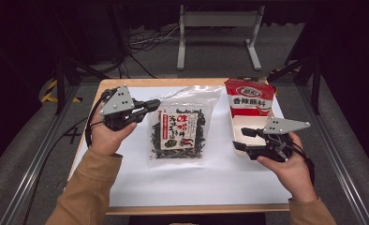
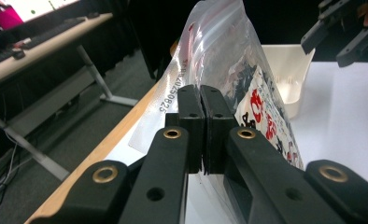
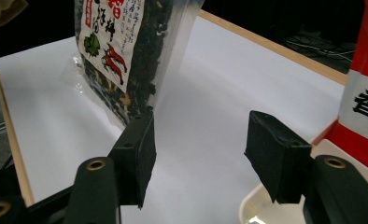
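Clear bag of dark dried leaves (image 1: 179, 130) with a white-and-red printed label sits mid-table on the white sheet (image 1: 206, 178), one edge lifted. In the left gripper view the bag (image 2: 229, 70) stands up on edge, its clear top flap with printed digits rising above the jaws.

Left gripper (image 1: 151, 106), just left of the bag, is clamped tight on the bag's left edge (pads pressed together, thin plastic pinched between them, no gap visible) (image 2: 201, 126). The person's left hand (image 1: 105, 136) wraps the gripper body, grey three-cornered plate on top, tan sleeve trailing toward the near table edge.

Right gripper (image 1: 246, 139) is well to the right of the bag, jaws spread wide and holding nothing. In the right gripper view (image 3: 198, 158) only bare white sheet lies between the two pads; the bag's lower corner (image 3: 121, 56) hangs just above and behind one jaw tip, contact cannot be told. The right hand (image 1: 288, 166) holds it from the near side.

Right of the bag, under the right gripper: a shallow white tray (image 1: 241, 124) (its corner shows at the bottom of the right gripper view). Behind the tray, a red-and-white packet (image 1: 249, 97) with black characters stands at the far right of the table. Wooden table edge (image 1: 196, 209) frames the sheet.
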Tool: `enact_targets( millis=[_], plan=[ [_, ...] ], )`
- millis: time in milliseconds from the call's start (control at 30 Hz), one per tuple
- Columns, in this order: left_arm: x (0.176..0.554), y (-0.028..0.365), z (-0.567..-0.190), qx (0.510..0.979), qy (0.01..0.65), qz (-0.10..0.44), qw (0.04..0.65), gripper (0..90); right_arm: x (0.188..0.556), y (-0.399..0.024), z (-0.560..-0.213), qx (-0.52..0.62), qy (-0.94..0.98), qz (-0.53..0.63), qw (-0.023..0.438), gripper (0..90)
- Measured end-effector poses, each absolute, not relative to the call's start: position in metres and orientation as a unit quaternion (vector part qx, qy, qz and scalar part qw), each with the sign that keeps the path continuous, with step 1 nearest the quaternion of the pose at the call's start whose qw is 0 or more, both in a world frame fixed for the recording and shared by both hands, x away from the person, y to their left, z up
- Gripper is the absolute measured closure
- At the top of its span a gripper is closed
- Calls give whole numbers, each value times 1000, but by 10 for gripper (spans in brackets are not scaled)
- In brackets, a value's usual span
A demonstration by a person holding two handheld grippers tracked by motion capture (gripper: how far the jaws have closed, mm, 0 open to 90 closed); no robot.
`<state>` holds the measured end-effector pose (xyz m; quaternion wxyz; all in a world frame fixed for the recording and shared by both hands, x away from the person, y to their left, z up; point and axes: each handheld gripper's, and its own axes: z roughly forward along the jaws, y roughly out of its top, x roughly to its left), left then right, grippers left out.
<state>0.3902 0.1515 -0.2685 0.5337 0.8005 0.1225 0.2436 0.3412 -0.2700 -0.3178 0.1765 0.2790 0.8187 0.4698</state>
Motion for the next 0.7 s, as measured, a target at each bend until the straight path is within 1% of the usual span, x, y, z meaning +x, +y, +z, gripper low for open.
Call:
enact_targets(
  millis=[133, 500, 633, 700],
  plan=[
    [386, 154, -271, 797, 117, 245, 540, 884, 341, -262, -317, 272, 820, 475, 167, 420],
    [373, 150, -267, 791, 92, 239, 556, 886, 350, -240, -322, 264, 819, 496, 119, 407],
    [367, 147, -263, 788, 82, 238, 562, 886, 354, -232, -327, 264, 815, 507, 95, 394],
    [364, 145, -263, 787, 79, 235, 565, 886, 355, -226, -331, 259, 812, 518, 76, 387]
  ],
)
